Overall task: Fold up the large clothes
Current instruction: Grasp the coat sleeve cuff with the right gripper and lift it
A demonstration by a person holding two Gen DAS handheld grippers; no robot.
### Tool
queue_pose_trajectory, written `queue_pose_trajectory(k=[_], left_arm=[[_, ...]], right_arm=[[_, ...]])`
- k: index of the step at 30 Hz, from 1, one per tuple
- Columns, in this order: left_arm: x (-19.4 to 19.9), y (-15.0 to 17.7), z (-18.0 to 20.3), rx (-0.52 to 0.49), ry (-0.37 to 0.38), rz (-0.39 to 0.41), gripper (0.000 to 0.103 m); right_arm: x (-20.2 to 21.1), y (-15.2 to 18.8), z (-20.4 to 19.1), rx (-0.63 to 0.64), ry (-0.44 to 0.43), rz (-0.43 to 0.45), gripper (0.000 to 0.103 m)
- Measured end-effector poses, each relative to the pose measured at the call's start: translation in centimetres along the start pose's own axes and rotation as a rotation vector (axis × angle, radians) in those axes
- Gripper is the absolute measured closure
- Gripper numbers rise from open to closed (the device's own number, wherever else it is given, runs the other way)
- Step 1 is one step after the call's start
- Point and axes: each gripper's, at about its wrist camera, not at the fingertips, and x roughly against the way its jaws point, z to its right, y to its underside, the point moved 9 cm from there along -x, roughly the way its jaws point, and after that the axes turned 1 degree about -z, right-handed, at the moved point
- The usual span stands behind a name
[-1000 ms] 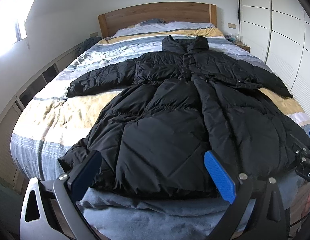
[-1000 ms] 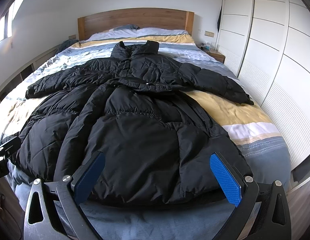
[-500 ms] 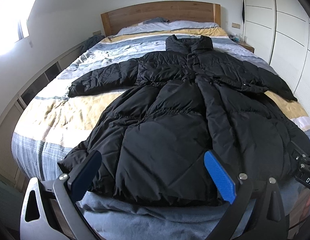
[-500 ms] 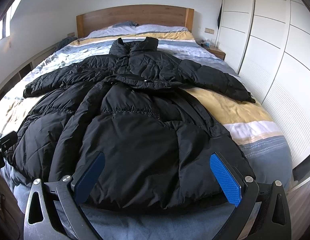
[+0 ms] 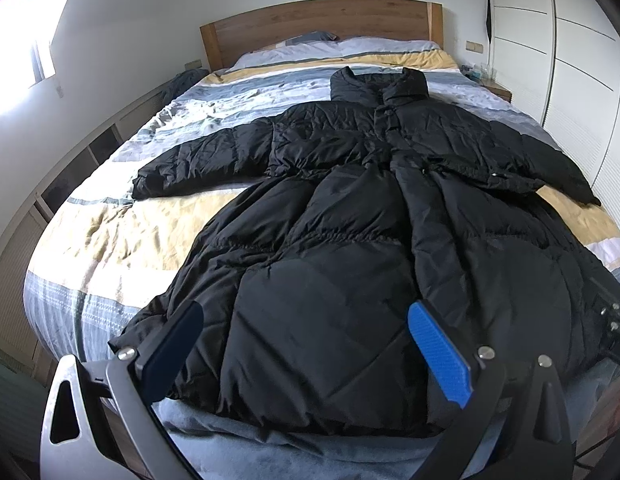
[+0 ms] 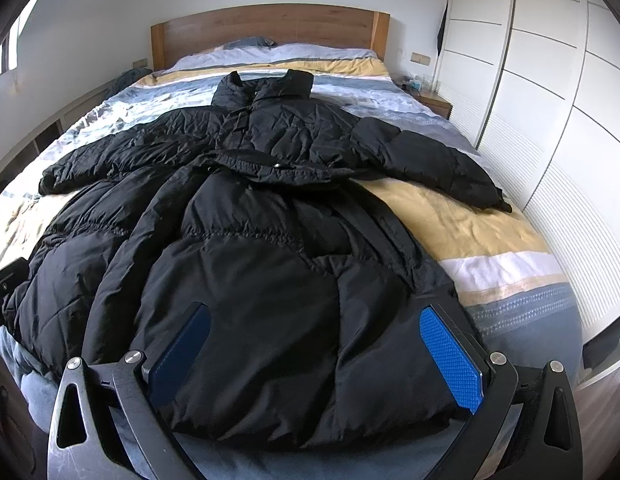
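Left wrist view: a long black puffer coat [image 5: 342, 248] lies face up on the striped bed [image 5: 109, 240], collar toward the headboard [image 5: 318, 24] at 12 o'clock, sleeves spread toward 9 and 3 o'clock, hem at the foot edge. The left tongs [image 5: 305, 344] hover over the hem's left part, spread wide and holding nothing. From the right wrist camera the right tongs [image 6: 314, 344] are just as wide and empty above the hem's right part (the right sleeve [image 6: 442, 168] runs off toward the wardrobe [image 6: 550, 100]). The fold has probably not begun. To do it well, each pair should bite deep into the padded hem near its own corner, since slick, puffy fabric slips, then lift both sides evenly toward 12 o'clock.
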Motion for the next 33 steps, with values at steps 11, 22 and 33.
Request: queue_pose_trajectory(k=[11,22,33], left_arm=[[-0.5,-2.4,2.3,-0.048,-0.052,0.009,0.0],[-3.9,-5.5,0.6,-0.029,-0.189,-0.042,0.0],[-8.2,-7.2,0.0,-0.016,-0.205,-0.134,0.0]], right_arm=[[-2.1,-5.3,5.8,-0.122,-0.033,0.033,0.0],[-13.7,-9.9,16.6,-0.486,-0.113,-0.014,0.0],[-25.5,-10.0,28.2,-0.888,-0.156,-0.035,0.003]])
